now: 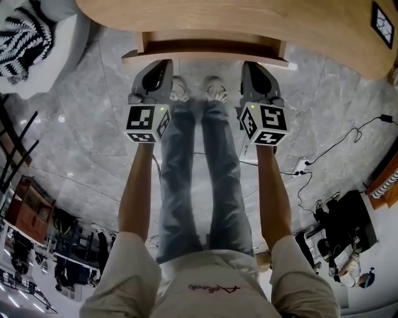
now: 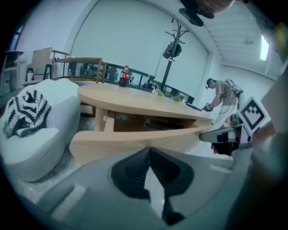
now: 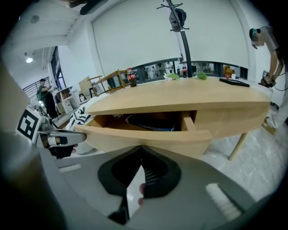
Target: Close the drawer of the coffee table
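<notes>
1. Drawer (image 1: 205,58) of table (image 1: 249,18) pulled out, open. Curved wood front faces the person, w/ both grippers lined up in front of it.
2. L gripper (image 1: 160,63): jaws together, nothing between. Tips right up at the drawer front near its left end. Can't tell if actually touching.
3. R gripper (image 1: 252,64): same deal, jaws pressed together and empty, tips at the front's right end. Contact unclear too.
4. L gripper view: closed tips (image 2: 149,150) sit just under the drawer front (image 2: 135,141), table top (image 2: 135,101) above it, R gripper poking in from the right edge.
5. R gripper view: tips (image 3: 141,148) meet right below the front (image 3: 148,134). Can see into the drawer from here, something dark & flat (image 3: 150,121) inside.
6. On the table: cola bottle (image 3: 131,77) at the far edge, plus some small green bits, too small to ID.
7. White beanbag (image 2: 27,134) w/ a zebra-stripe cloth (image 2: 27,112) left of the table, near it.
8. Coat stand (image 2: 168,49) behind the table, by the back wall.
9. Another person (image 2: 220,94) bent over in the bkgd, off to the right.
10. Head view: jeans legs (image 1: 199,168) between the two arms, feet just short of the drawer. Grey marble floor (image 1: 93,124), cables (image 1: 336,146) off to the right.
</notes>
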The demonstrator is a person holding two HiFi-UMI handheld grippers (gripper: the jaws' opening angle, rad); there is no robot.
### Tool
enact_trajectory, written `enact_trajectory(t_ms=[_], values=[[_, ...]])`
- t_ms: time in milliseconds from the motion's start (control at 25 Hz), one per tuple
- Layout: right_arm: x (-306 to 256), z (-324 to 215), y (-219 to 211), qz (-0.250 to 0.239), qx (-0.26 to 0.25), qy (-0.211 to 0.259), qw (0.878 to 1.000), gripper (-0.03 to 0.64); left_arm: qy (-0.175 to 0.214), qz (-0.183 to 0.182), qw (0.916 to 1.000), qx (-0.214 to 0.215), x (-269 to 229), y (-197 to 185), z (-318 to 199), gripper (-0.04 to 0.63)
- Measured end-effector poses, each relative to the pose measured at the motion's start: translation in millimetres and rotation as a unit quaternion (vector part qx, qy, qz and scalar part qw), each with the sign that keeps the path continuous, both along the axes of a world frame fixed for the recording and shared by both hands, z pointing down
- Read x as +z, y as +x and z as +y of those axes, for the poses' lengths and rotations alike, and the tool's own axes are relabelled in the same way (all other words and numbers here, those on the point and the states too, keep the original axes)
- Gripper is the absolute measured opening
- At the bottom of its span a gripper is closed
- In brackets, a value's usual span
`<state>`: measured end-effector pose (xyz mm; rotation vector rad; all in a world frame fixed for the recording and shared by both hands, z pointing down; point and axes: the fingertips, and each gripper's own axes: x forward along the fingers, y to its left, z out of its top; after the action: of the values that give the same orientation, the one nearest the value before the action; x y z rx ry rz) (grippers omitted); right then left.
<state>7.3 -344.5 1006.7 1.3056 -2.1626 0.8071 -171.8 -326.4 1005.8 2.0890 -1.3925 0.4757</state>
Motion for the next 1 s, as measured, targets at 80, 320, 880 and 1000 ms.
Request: enact_trajectory(t_ms=[80,320,880,1000], values=[[-1,-11,-3,0.001,-0.003,0.009,1.0,0.005,0.007,-0.001,1.0,-0.002,-1,-3,-12,0.002],[-1,-41,-8,0.007,-0.015,0.036,0.999,0.005,0.026,-0.009,0.9996,0.004,-2,-8,-46,0.002],[0,-85,-9,0.016,-0.021,0.084,0.996,0.005,0.05,-0.014,0.9986,0.011,-1,-8,-87,0.002],[2,-88,-9,0.015,-0.027,0.087,0.996,0.005,0.051,-0.015,0.9985,0.014,1,-8,-89,0.002]])
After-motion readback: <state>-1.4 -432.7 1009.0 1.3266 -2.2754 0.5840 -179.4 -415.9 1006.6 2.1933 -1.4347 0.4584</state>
